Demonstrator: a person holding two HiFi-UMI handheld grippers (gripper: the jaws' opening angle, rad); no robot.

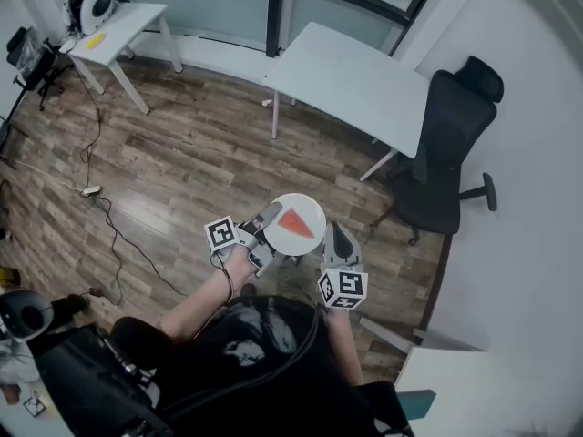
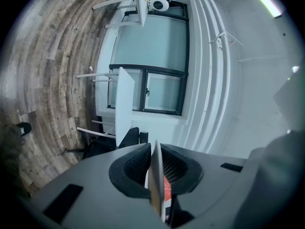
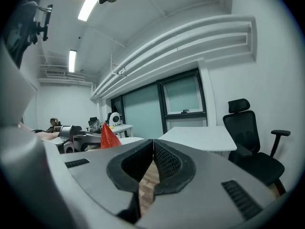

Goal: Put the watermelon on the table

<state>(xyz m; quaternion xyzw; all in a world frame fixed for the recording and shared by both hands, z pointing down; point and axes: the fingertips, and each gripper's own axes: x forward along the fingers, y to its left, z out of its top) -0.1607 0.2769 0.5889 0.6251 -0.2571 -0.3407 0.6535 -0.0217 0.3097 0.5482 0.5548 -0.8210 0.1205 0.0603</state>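
Note:
A red wedge of watermelon point(image 1: 294, 222) lies on a round white plate point(image 1: 293, 202) held in the air over the wooden floor. My left gripper point(image 1: 266, 221) is shut on the plate's left rim. In the left gripper view the rim point(image 2: 155, 175) stands edge-on between the jaws, with the watermelon point(image 2: 167, 191) showing red behind it. My right gripper point(image 1: 335, 235) is shut with nothing in it, just off the plate's right edge. The right gripper point(image 3: 153, 147) view shows the watermelon point(image 3: 108, 137) to its left. The white table point(image 1: 351, 80) stands ahead.
A black office chair point(image 1: 446, 153) stands to the right of the white table. A second white table point(image 1: 114, 25) with a spool on it is at the far left. A cable point(image 1: 109, 212) trails across the floor on the left. A desk corner point(image 1: 455, 381) is at lower right.

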